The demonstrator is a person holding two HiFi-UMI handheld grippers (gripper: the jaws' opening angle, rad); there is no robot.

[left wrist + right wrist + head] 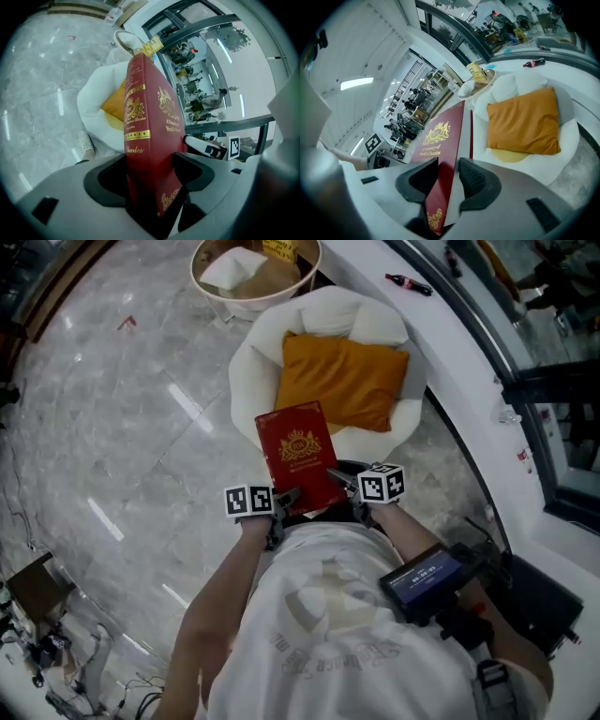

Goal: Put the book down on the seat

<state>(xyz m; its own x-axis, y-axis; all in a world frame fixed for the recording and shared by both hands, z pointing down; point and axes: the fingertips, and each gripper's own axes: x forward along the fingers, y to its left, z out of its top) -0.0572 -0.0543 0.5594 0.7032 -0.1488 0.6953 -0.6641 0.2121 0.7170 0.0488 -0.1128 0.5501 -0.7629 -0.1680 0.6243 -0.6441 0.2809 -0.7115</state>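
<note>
A red hardback book (298, 454) with gold print is held over the near edge of a round white seat (255, 367) that bears an orange cushion (347, 381). My left gripper (284, 500) is shut on the book's near left corner; in the left gripper view the spine (138, 136) stands upright between the jaws of that gripper (150, 176). My right gripper (343, 480) is shut on the near right edge, with the cover (440, 150) slanting up between the jaws of that gripper (447, 180). The cushion (524, 123) lies just beyond.
Behind the seat stands a round basket (211, 287) holding a white cloth. A cola bottle (409, 283) lies on the curved white ledge (469, 371) to the right, with a glass railing past it. Marble floor (112, 427) spreads left. A shoe (87, 143) shows below the seat.
</note>
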